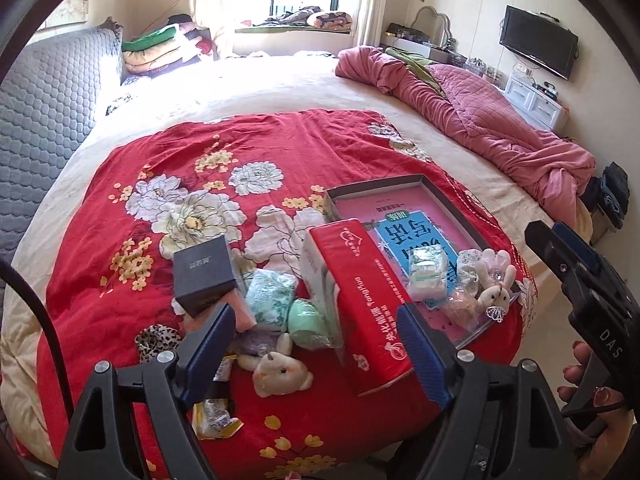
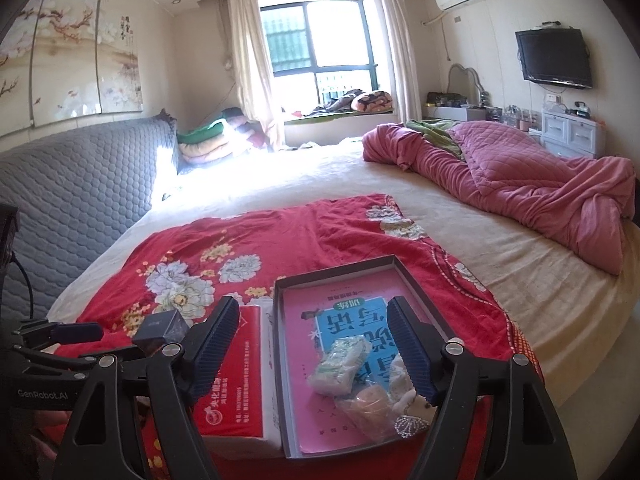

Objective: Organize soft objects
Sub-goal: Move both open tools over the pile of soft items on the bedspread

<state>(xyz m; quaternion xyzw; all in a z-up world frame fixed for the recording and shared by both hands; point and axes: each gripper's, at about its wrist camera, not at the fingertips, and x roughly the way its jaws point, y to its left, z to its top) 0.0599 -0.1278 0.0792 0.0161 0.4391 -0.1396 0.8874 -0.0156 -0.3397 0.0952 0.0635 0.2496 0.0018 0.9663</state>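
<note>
My left gripper (image 1: pixel 316 344) is open over a clutter of small things on a red floral cover (image 1: pixel 248 140). Below it lie a white plush toy (image 1: pixel 280 372), a mint-green soft piece (image 1: pixel 310 324), a green-and-white packet (image 1: pixel 270 296) and a red tissue pack (image 1: pixel 360 300). A shallow grey tray (image 1: pixel 372 184) holds another white-green packet (image 1: pixel 427 274), a clear bag (image 1: pixel 460 308) and small plush bunnies (image 1: pixel 494 280). My right gripper (image 2: pixel 312 344) is open above the tray (image 2: pixel 334 269), with the packet (image 2: pixel 344 364) below its fingers and nothing gripped.
A dark box (image 1: pixel 204 276), a leopard-print item (image 1: pixel 158 340) and a yellow snack wrapper (image 1: pixel 212 420) lie at the left. A pink quilt (image 2: pixel 520 176) is bunched at the far right of the bed. A grey padded headboard (image 2: pixel 80 192) runs along the left.
</note>
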